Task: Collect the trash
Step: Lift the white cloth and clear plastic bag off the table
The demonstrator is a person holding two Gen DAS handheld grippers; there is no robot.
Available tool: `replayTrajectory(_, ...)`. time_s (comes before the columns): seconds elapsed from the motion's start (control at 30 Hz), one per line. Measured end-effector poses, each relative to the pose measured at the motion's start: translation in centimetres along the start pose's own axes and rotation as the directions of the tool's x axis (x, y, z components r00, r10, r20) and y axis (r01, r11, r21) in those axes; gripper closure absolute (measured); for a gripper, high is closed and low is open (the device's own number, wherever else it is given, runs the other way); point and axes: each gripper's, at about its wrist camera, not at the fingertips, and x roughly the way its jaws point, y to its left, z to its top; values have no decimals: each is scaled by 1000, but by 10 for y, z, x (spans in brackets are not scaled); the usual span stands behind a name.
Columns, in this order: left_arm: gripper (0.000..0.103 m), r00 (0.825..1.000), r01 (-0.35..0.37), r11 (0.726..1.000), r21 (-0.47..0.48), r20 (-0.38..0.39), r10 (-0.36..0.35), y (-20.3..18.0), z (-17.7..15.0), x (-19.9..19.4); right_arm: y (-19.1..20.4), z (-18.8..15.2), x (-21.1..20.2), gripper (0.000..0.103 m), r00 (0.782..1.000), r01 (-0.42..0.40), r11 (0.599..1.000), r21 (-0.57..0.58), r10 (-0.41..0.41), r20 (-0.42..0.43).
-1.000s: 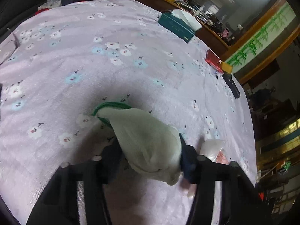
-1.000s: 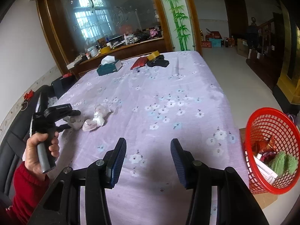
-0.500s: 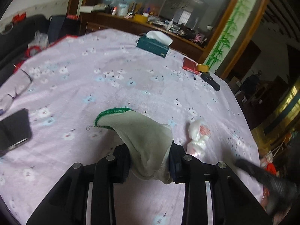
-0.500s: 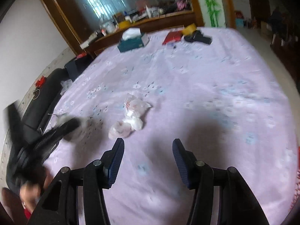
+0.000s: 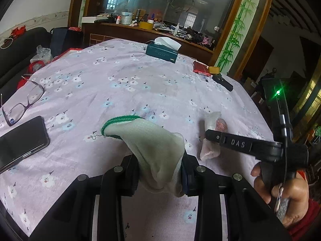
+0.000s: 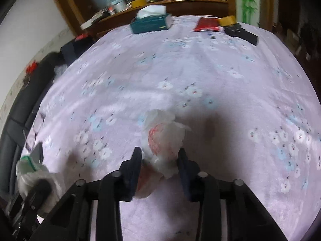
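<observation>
My left gripper point(image 5: 159, 169) is shut on a pale green glove with a dark green cuff point(image 5: 148, 140), held above the purple flowered tablecloth point(image 5: 124, 84). It also shows at the lower left of the right wrist view point(image 6: 30, 170). A crumpled white plastic wrapper with a red print point(image 6: 162, 140) lies on the cloth between the fingers of my right gripper point(image 6: 159, 160). The jaws stand close on both sides of it; the view is blurred, so a grip is unclear. In the left wrist view the wrapper point(image 5: 213, 136) lies under the right gripper's finger point(image 5: 236, 141).
A black phone point(image 5: 20, 140) and glasses point(image 5: 24, 102) lie at the left. A teal tissue box point(image 5: 162, 49), a red packet point(image 5: 201, 68), a yellow tape roll point(image 5: 214, 70) and a black remote point(image 5: 222, 82) sit at the far side.
My right gripper has swung left and down from near the red basket to the white wrapper, its jaws now around it. My left gripper has lifted and tilted back with the glove.
</observation>
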Motion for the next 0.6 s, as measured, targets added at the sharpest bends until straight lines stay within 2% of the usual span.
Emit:
replayTrajectory(0.07, 72, 1000, 6, 1000, 10, -1, -6, -4, -3, 0, 4, -6, -5, 69, 999, 31, 999, -31, -30, 21)
replayTrajectory(0.2, 72, 1000, 11, 999, 50, 7, -12, -19, -11, -1, -5, -24, -33, 70, 996, 29, 999, -27, -26, 89)
replayTrajectory(0.37, 72, 999, 35, 991, 131, 16, -38, -57, -24, -4, -27, -62, -84, 70, 980, 46, 999, -5, -44, 195)
replayTrajectory(0.6, 72, 998, 61, 965, 256, 8, -65, -113, -51, -8, -56, -113, -133, 70, 955, 116, 993, 5, -113, 275)
